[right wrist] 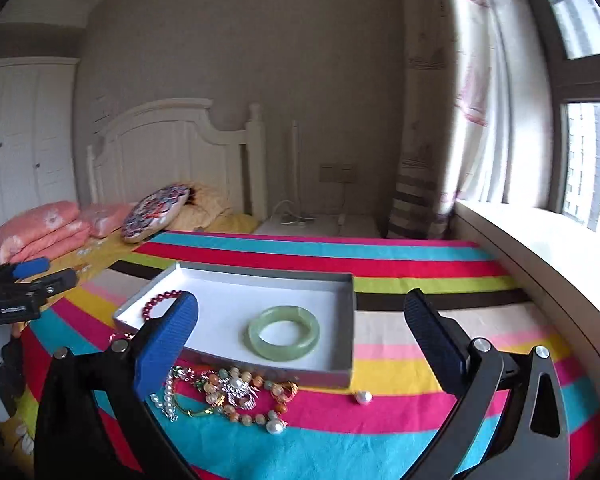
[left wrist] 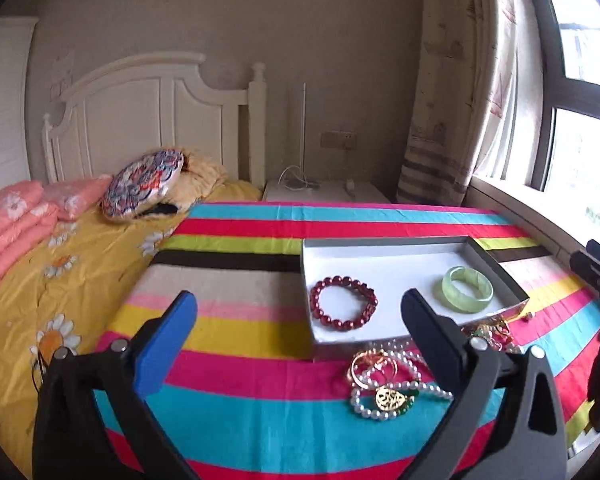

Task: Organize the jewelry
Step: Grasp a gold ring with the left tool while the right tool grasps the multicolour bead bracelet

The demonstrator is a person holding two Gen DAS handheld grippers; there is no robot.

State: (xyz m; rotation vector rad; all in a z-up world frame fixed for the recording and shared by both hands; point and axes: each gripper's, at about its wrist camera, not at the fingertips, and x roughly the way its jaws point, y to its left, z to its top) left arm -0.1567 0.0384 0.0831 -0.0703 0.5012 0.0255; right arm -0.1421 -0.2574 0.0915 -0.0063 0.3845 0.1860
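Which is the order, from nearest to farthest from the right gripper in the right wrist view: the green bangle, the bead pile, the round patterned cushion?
From the right gripper:
1. Bead pile, on the striped cloth just before the box.
2. Green bangle, inside the white box.
3. Round patterned cushion, far back left on the bed.

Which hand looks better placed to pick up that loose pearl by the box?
Probably the right. The loose pearl lies between the open right gripper fingers in its view; the left gripper faces the pearl strand instead.
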